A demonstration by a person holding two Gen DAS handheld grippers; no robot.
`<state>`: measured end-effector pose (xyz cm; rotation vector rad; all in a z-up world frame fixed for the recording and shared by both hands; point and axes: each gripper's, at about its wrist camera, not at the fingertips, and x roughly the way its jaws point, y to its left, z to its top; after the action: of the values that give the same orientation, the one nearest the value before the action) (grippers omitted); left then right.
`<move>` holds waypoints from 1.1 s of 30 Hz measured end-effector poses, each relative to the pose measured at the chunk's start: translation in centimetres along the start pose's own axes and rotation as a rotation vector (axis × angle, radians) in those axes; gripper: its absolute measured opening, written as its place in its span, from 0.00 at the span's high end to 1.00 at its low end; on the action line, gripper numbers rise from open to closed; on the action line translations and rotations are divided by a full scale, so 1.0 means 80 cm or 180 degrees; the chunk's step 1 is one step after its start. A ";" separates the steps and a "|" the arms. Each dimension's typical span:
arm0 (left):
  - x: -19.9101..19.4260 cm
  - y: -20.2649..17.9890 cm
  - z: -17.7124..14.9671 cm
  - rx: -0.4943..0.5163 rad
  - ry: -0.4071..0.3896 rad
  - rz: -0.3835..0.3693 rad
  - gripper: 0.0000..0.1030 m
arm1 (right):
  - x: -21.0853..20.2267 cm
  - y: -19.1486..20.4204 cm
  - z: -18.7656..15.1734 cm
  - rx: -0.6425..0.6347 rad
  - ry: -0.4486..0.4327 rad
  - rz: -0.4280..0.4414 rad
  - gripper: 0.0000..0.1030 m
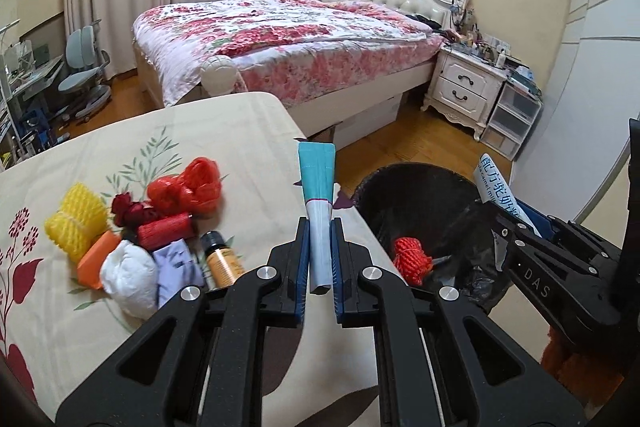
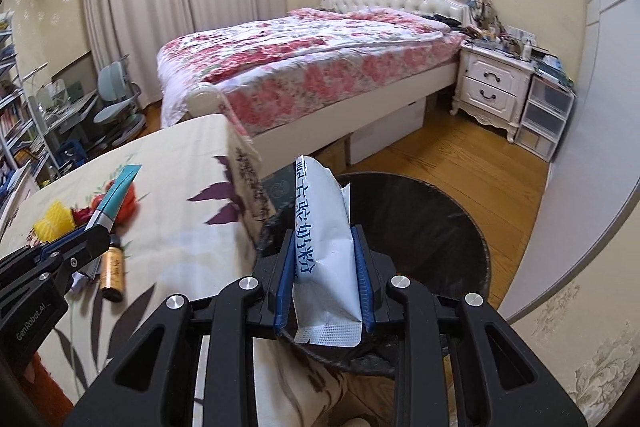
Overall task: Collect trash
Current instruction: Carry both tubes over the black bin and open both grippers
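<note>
Trash fills both tools at the edge of the cream, leaf-printed table [image 1: 240, 131]. The left gripper [image 1: 319, 231] has its blue-padded jaws pressed together on a flattened teal-and-white tube [image 1: 318, 195], which stands up from the pads with its teal crimped end uppermost, above the table's right-hand edge. The right gripper [image 2: 322, 259] pinches a white paper sachet with blue printed characters [image 2: 320, 239]; the sachet stands upright between the pads, its perforated sealed end toward the camera, over the near rim of the round black-lined waste bin [image 2: 460, 211] that stands on the wooden floor just beside the table.

Inside that bin lies a red mesh bundle [image 1: 412, 259], against the black liner.

On the table, left of the tube, more litter sits in a loose cluster: a yellow foam fruit net [image 1: 76, 227], an orange wedge-shaped piece [image 1: 98, 261], a crumpled white tissue ball [image 1: 130, 275], a pale lilac wrapper [image 1: 178, 267], a small amber bottle with a black cap [image 1: 222, 259] lying on its side, a red ribbed cylinder [image 1: 166, 233], dark red dried flowers [image 1: 128, 209] and a bright red plastic net bunch [image 1: 188, 187]. Motion blur softens this cluster, so the orange piece may be card or foam.
</note>
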<state>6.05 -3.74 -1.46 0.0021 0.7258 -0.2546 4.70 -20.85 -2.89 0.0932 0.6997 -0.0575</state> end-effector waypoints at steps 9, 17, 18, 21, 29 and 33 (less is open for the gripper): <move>0.061 -0.054 0.016 0.0233 0.0129 -0.0032 0.90 | 0.032 -0.044 0.003 0.0181 0.0064 -0.0166 0.73; 0.097 -0.088 0.025 0.0382 0.0198 -0.0059 0.90 | 0.052 -0.068 0.002 0.0289 0.0118 -0.0228 0.73; 0.100 -0.089 0.025 0.0395 0.0207 -0.0053 0.90 | 0.055 -0.071 0.001 0.0302 0.0126 -0.0231 0.73; 0.110 -0.094 0.026 0.0425 0.0245 -0.0039 0.90 | 0.062 -0.078 0.000 0.0335 0.0160 -0.0251 0.73; 0.127 -0.102 0.028 0.0466 0.0319 -0.0033 0.89 | 0.072 -0.087 0.004 0.0357 0.0206 -0.0277 0.73; 0.130 -0.103 0.027 0.0484 0.0336 -0.0026 0.77 | 0.071 -0.088 0.002 0.0344 0.0193 -0.0318 0.69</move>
<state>13.00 -14.33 -5.97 0.1581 0.8100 -0.3190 8.57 -27.97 -6.93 0.1642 0.7614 -0.1892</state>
